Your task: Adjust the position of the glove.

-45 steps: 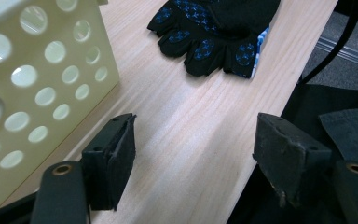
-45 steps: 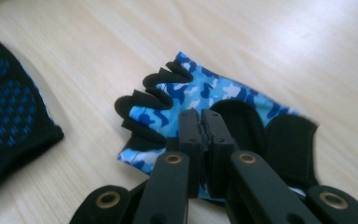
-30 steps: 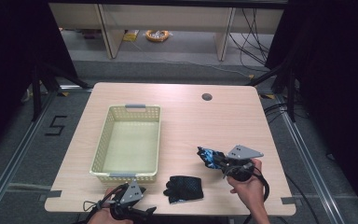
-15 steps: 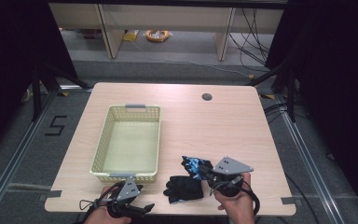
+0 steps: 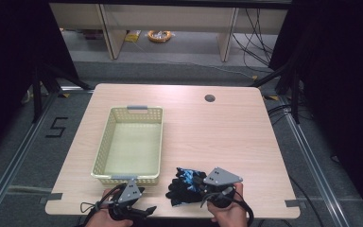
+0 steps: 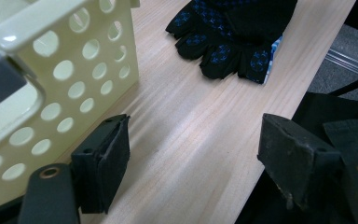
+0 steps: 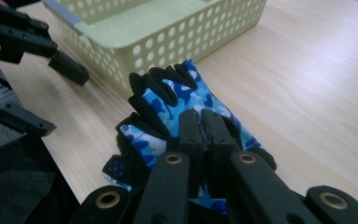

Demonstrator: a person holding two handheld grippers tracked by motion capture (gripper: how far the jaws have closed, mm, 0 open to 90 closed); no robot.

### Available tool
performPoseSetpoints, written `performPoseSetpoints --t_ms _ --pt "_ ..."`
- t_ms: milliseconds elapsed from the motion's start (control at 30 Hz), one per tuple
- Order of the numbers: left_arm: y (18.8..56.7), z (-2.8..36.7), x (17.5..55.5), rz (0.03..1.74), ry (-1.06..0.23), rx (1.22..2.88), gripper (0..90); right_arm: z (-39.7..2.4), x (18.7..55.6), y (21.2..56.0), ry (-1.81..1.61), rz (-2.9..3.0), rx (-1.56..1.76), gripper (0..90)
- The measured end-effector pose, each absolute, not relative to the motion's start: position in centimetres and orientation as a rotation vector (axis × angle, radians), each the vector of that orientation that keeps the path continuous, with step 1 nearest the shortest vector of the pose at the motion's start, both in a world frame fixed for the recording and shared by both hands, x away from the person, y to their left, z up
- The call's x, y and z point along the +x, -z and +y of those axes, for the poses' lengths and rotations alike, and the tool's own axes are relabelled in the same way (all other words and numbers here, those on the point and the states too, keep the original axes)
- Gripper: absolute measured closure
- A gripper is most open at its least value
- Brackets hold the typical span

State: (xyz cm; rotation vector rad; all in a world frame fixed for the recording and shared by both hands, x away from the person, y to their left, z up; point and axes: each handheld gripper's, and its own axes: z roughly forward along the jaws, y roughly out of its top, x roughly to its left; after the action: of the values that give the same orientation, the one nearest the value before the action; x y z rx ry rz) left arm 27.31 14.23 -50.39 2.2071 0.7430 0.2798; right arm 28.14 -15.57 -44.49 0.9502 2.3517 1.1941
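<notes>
A blue camouflage glove with black fingers [image 7: 186,100] is pinched between the jaws of my right gripper [image 7: 200,126], which is shut on it. It rests on top of a second glove, black with blue dots [image 6: 228,28], near the table's front edge. From above, the pair of gloves [image 5: 184,182] lies just right of the basket's front corner, with my right gripper [image 5: 203,185] over it. My left gripper [image 5: 144,208] hovers at the front edge below the basket, its jaws open and empty [image 6: 191,158].
A pale yellow perforated basket [image 5: 105,142] stands empty left of centre, with grey handles at both ends. Its front wall [image 6: 74,60] is close beside my left jaw. A round cable hole [image 5: 210,98] sits at the far right of the wooden table.
My right gripper has carried the camouflage glove left and toward the front edge, onto the black glove. The left gripper has stayed where it was.
</notes>
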Motion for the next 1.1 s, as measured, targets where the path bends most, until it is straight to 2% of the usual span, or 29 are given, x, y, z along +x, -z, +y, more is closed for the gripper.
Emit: performPoseSetpoints --t_ms 267,767,867,900,967,1100 --pt "50.5 14.1 27.2 0.757 -0.261 2.199 24.4 -13.3 28.0 47.1 -1.074 2.45 0.89 88.4" --pt "50.7 14.0 27.2 0.733 -0.269 2.221 25.5 -12.0 27.8 48.8 -0.991 2.526 0.888 86.0" --pt "50.7 13.9 27.2 0.716 -0.26 2.221 26.4 -11.8 27.8 49.0 -0.995 2.538 0.889 82.9" --pt "50.8 13.7 27.0 0.748 -0.249 2.197 26.4 -11.9 27.8 48.9 -1.001 2.54 0.903 77.2" --pt "50.7 13.9 27.1 0.735 -0.259 2.214 27.5 -12.3 27.9 48.5 -1.046 2.511 0.898 73.4" --pt "50.7 13.7 27.2 0.692 -0.272 2.221 29.9 -14.8 28.5 46.8 -1.082 2.424 0.945 68.6"
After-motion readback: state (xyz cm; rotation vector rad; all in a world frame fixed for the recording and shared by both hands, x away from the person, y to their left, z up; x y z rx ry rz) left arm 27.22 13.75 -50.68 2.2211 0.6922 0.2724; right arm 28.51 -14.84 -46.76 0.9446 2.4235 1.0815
